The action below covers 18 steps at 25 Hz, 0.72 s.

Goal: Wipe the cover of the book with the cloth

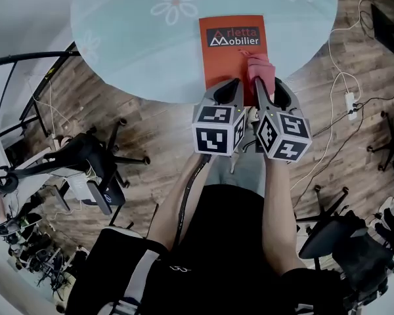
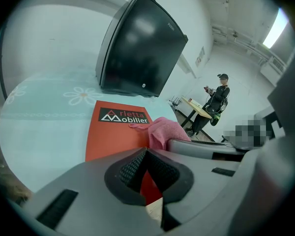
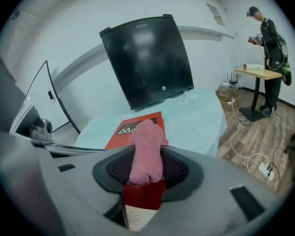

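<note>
On book (image 1: 231, 51), cloth (image 3: 146, 149) pinched in right tongs (image 3: 146, 171).

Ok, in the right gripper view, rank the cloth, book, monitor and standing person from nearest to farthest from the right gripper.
1. pink cloth: clamped between the jaws.
2. orange book: on the table just ahead, under the cloth's tip.
3. black monitor: at the table's far side.
4. standing person: across the room, far right.

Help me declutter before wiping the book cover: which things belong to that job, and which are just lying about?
Job: orange book; pink cloth; right gripper, jaws shut on the cloth; left gripper, jaws shut.
Lying about: black monitor; office chair; power strip; standing person.
</note>
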Tool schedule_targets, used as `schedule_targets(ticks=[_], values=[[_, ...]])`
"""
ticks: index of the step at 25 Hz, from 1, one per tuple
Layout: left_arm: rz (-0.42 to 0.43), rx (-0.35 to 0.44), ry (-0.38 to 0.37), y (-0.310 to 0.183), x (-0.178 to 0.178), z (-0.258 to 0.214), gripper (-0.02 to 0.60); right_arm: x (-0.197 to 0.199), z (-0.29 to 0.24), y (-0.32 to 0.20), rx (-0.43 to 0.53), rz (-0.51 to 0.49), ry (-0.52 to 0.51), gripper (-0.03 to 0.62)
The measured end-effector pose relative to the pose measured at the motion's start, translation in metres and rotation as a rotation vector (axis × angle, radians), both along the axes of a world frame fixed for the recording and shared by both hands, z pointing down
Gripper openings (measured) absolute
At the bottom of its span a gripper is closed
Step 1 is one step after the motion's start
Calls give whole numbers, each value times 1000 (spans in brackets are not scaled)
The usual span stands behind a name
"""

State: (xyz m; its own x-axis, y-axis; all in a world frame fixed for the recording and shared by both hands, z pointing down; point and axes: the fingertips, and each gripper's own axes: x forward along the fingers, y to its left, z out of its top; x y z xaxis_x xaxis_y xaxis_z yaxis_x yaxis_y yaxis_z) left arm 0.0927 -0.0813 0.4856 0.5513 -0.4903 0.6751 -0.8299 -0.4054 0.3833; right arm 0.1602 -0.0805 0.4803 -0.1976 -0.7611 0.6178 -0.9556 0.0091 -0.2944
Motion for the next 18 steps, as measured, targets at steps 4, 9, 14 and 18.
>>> schedule_targets(ticks=[4, 9, 14, 18], values=[[10, -3, 14, 2, 9, -1, 12, 17, 2, 6, -16, 25, 34, 156], [-7, -6, 27, 5, 2, -2, 12, 15, -14, 4, 29, 22, 81, 155], [-93, -8, 41, 4, -35, -3, 13, -26, -26, -4, 63, -71, 75, 156], [-236, -14, 59, -3, -83, -1, 12, -65, -28, -6, 70, -166, 53, 156]])
